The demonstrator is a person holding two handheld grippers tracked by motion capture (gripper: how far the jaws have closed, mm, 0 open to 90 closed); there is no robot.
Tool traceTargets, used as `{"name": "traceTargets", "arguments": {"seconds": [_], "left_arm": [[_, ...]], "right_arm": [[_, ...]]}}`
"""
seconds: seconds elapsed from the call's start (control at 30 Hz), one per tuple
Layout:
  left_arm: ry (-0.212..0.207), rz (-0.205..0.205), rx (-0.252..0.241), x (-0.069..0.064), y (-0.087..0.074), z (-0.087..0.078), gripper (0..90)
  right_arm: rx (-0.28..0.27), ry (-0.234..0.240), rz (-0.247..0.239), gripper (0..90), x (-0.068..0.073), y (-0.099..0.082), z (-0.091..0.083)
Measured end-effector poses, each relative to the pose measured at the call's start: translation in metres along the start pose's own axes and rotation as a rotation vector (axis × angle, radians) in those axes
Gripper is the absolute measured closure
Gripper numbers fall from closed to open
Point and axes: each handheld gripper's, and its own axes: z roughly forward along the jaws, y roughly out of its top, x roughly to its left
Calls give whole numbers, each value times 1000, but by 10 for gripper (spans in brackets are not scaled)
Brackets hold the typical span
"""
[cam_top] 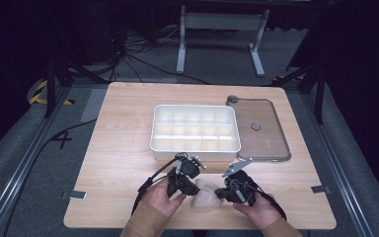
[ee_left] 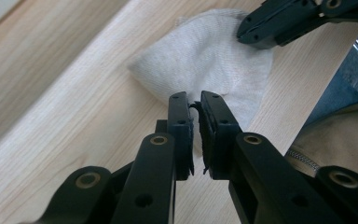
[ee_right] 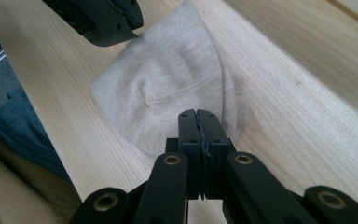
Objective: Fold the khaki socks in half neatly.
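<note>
A small beige knitted cloth (cam_top: 205,195) lies crumpled near the table's front edge, between my two grippers. In the left gripper view the cloth (ee_left: 205,60) spreads ahead of my left gripper (ee_left: 194,100), whose jaws stand a narrow gap apart with the cloth's near edge showing in the gap. In the right gripper view my right gripper (ee_right: 198,114) has its jaws pressed together on the near edge of the cloth (ee_right: 168,84). From above, the left gripper (cam_top: 193,189) and right gripper (cam_top: 220,193) face each other across the cloth.
A white tray (cam_top: 193,148) divided into several empty compartments stands at the table's middle. Its clear lid (cam_top: 261,128) lies flat to the right. The front table edge runs just behind the person's hands (cam_top: 164,197).
</note>
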Motion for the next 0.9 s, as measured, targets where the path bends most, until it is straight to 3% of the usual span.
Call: {"name": "traceTargets", "arguments": {"seconds": [0.33, 0.43, 0.63, 0.9], "left_arm": [[26, -34, -11, 10, -11, -8, 817], [46, -45, -6, 12, -16, -6, 815], [73, -29, -14, 14, -19, -1, 778], [58, -21, -20, 19, -21, 3, 742]], "right_arm": [[-45, 18, -41, 892, 13, 12, -1], [-34, 25, -41, 892, 17, 16, 4], [1, 13, -41, 892, 16, 18, 15], [34, 14, -24, 892, 10, 15, 22]]}}
